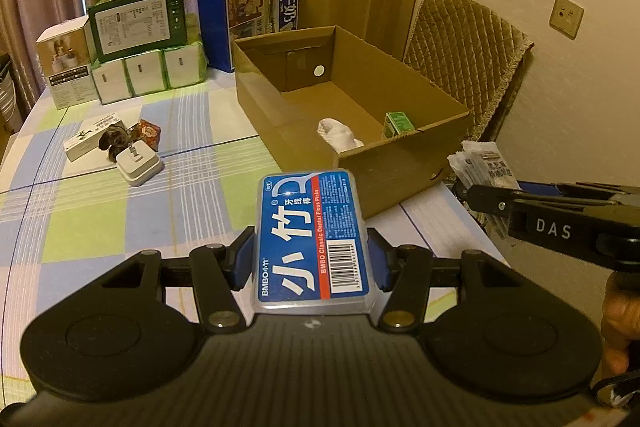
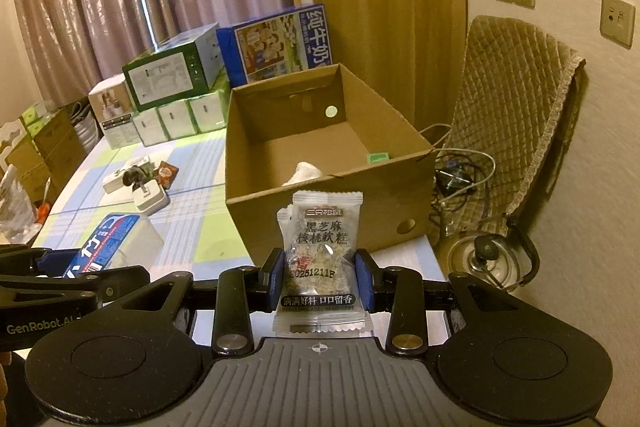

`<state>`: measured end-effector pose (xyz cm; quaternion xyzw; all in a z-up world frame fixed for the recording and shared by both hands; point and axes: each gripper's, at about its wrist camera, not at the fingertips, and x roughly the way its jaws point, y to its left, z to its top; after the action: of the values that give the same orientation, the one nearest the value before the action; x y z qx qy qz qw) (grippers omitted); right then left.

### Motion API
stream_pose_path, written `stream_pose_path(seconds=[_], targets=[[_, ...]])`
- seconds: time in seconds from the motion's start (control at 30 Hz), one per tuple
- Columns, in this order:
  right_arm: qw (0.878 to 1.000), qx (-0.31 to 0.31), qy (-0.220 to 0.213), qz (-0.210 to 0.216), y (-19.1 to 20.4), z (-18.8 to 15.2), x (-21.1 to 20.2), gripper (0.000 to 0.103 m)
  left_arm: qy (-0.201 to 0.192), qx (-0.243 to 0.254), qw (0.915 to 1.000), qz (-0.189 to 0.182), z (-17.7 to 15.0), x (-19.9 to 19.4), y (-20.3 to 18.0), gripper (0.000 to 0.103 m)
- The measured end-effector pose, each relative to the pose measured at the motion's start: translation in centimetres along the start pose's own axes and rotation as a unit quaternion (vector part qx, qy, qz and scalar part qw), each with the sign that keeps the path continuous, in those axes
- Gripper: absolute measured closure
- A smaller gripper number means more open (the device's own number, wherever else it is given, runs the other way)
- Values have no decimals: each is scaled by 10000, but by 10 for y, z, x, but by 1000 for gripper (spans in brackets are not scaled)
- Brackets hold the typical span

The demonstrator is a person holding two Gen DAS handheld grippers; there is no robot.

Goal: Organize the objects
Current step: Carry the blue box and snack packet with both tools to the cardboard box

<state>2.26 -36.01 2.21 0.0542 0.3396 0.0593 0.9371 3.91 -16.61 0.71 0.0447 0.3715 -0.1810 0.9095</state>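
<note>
A: A checked blue, green and white tablecloth (image 1: 120,195) covers the table, pink curtains hang behind, and an open brown cardboard box (image 1: 404,163) sits near the table's right edge. Where are the task's things?

B: Both are held above the cloth, just short of the box. The left gripper (image 1: 310,259) is clamped on a flat, clear-plastic dental floss pick case with a blue label (image 1: 310,239). The right gripper (image 2: 320,281) pinches a pair of small clear snack sachets with black lettering (image 2: 322,259).

A: How will they handle?

B: The case looks rigid, light and probably slick, so side pressure across its width suits it. The sachets look soft and crinkly; a mid-body pinch seems safest, since the film could slip.
</note>
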Motion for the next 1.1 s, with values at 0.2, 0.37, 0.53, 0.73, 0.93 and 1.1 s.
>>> stream_pose_path(seconds=[0.2, 0.37, 0.53, 0.73, 0.93, 1.1], targets=[[10000, 25, 16, -17, -4, 2, 3, 69, -3, 7, 10000, -58, 4, 2, -3, 51], [10000, 31, 61, -51, -8, 1, 7, 69, 17, 45, 10000, -53, 6, 8, -5, 51], [10000, -11, 17, -79, -12, 9, 8, 69, 5, 84, 9999, -87, 15, 14, -6, 51], [9995, -188, -229, -110, -17, 43, 11, 69, -108, 68, 9998, -152, 42, 27, -5, 51], [9991, -339, -265, 46, -24, 83, 38, 69, -169, 186, 9993, -275, 81, 52, -7, 51], [9991, -288, -127, 290, -31, 116, 78, 69, -118, 172, 9990, -389, 121, 85, -7, 51]])
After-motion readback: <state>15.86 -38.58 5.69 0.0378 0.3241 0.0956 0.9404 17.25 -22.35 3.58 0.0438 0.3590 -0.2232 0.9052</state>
